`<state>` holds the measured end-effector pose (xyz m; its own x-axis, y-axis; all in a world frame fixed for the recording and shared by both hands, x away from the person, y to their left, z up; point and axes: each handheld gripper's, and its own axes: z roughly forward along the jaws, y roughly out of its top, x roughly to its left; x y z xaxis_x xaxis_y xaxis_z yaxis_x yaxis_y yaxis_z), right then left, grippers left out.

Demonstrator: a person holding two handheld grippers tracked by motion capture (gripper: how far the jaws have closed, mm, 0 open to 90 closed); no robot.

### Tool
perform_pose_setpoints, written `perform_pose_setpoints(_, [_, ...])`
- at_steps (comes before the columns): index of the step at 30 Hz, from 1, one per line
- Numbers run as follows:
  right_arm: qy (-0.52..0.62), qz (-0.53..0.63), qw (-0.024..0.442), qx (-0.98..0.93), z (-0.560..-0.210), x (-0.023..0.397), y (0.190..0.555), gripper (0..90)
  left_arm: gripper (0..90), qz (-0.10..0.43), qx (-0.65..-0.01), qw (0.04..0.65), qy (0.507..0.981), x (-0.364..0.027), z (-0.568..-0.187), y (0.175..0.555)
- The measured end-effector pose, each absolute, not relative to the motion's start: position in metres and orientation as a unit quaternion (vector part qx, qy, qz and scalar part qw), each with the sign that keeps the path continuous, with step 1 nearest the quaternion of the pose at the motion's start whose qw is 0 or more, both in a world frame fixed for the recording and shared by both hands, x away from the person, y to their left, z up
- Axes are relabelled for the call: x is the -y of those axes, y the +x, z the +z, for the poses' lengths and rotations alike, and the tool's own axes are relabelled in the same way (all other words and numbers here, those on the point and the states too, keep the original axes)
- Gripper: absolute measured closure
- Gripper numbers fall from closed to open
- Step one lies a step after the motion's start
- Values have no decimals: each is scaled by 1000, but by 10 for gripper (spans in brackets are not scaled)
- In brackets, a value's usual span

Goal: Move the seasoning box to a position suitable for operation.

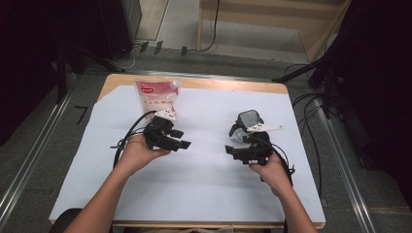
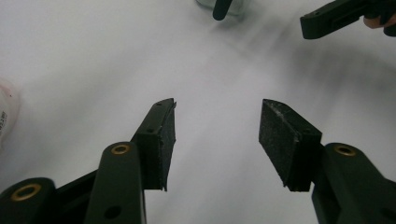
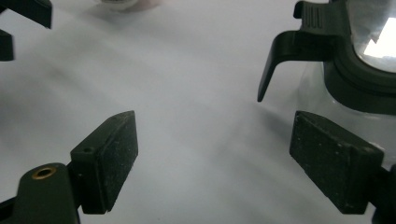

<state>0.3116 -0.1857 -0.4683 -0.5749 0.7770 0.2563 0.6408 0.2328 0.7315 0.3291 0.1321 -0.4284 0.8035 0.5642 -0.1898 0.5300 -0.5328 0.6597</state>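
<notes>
Near the counter's middle we hold our left tool (image 1: 180,139), its jaws apart over bare white counter (image 1: 204,184) with nothing between them. Toward the right edge our right tool (image 1: 232,149) also gapes wide and grips nothing. Just beyond it stands the jar (image 1: 249,119) with its dark lid, close beside the right jaw. At the far edge, left of centre, the bag (image 1: 157,96) lies.

The tabletop (image 1: 204,194) is covered with a white sheet, and its wooden edge is seen at the far side. A grey floor (image 1: 43,145) lies around it, crossed by metal rails (image 1: 347,179). Light wooden furniture (image 1: 291,19) is placed behind, and black cables (image 1: 311,116) are laid beside.
</notes>
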Motion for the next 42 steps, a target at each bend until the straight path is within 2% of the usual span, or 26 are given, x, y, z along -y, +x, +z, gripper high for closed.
perform_pose_setpoints(5, [445, 442, 72, -775, -463, 186, 306, 145, 446, 33, -305, 364, 880, -132, -428, 326])
perform_pose_setpoints(7, [441, 422, 84, -788, -465, 185, 304, 143, 442, 34, -301, 360, 883, -133, -428, 325])
perform_pose_setpoints(10, [412, 403, 74, -814, -469, 182, 301, 147, 425, 51, -287, 349, 891, -135, -428, 323])
perform_pose_setpoints(12, [410, 400, 80, -816, -469, 181, 300, 175, 419, 57, -288, 351, 889, -138, -428, 322])
perform_pose_setpoints(16, [410, 427, 59, -804, -466, 182, 301, 256, 418, 44, -290, 358, 886, -141, -426, 323])
perform_pose_setpoints(20, [410, 432, 48, -802, -466, 182, 302, 282, 407, 43, -290, 361, 885, -143, -426, 323])
perform_pose_setpoints(21, [408, 435, 32, -802, -466, 183, 304, 321, 399, 39, -292, 368, 882, -144, -425, 323])
perform_pose_setpoints(24, [406, 435, 18, -803, -466, 185, 306, 355, 402, 20, -296, 384, 874, -147, -424, 324])
perform_pose_setpoints(31, [402, 436, 41, -804, -462, 185, 304, 352, 396, 24, -302, 369, 879, -148, -426, 325])
perform_pose_setpoints(38, [399, 435, 49, -806, -462, 187, 304, 350, 378, -10, -314, 372, 873, -149, -424, 326])
perform_pose_setpoints(42, [394, 434, 53, -808, -462, 187, 304, 350, 382, -7, -309, 370, 876, -149, -425, 325])
